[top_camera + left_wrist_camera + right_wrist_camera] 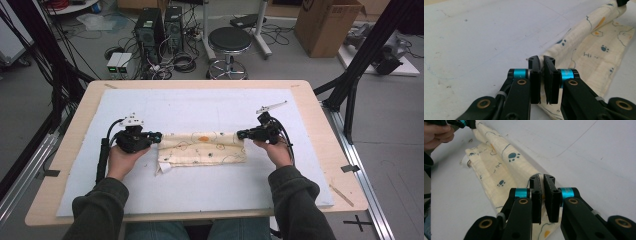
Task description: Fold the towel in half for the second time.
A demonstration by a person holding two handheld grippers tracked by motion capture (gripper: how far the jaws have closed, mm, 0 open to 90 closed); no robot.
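Observation:
A cream cloth (202,148) printed with blue paw marks and orange spots lies folded into a long band on the white mat (200,190). My left gripper (157,136) is shut on the cloth's left end, and my right gripper (241,134) is shut on its right end. In the left gripper view the jaws (541,61) pinch a corner of the cloth (594,50), which runs away to the far gripper (622,2). In the right gripper view the jaws (541,180) pinch the cloth's (499,162) upper fold, which rises slightly toward the other gripper (471,123).
The mat covers most of a wooden table (320,115). Beyond the table's far edge stand a black stool (229,42), computer towers (159,27) with cables, and a cardboard box (327,25). A black frame post (352,95) stands at the right.

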